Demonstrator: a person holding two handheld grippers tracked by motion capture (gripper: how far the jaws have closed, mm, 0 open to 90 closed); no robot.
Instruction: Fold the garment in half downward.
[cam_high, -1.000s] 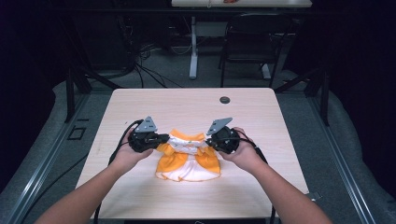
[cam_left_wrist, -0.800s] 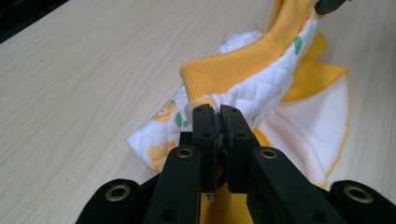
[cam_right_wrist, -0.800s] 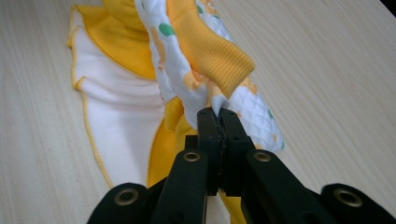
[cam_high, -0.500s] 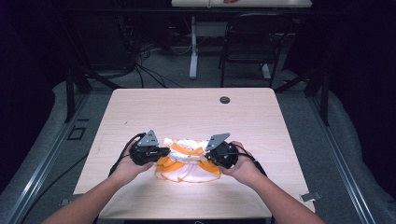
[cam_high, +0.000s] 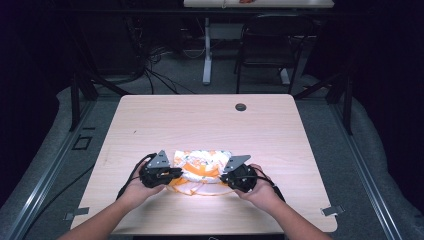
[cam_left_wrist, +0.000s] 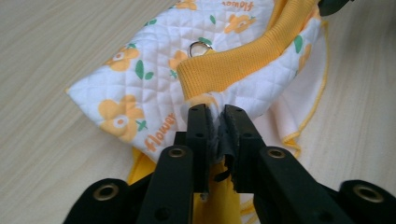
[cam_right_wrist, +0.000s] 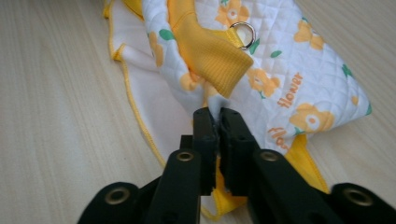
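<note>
The quilted flower-print garment (cam_high: 202, 170) lies in the lower middle of the high view, on the wooden table (cam_high: 210, 120). The left gripper (cam_left_wrist: 215, 116) is clamped on its left edge and the right gripper (cam_right_wrist: 217, 116) on its right edge, beside a yellow ribbed cuff (cam_right_wrist: 210, 53).

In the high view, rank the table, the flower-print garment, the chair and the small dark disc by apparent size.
1. Table: by far the largest.
2. Chair and flower-print garment: unsure. The chair stands farther from the camera and is partly hidden in the dark, so I won't rank them.
3. Small dark disc: the smallest.
</note>
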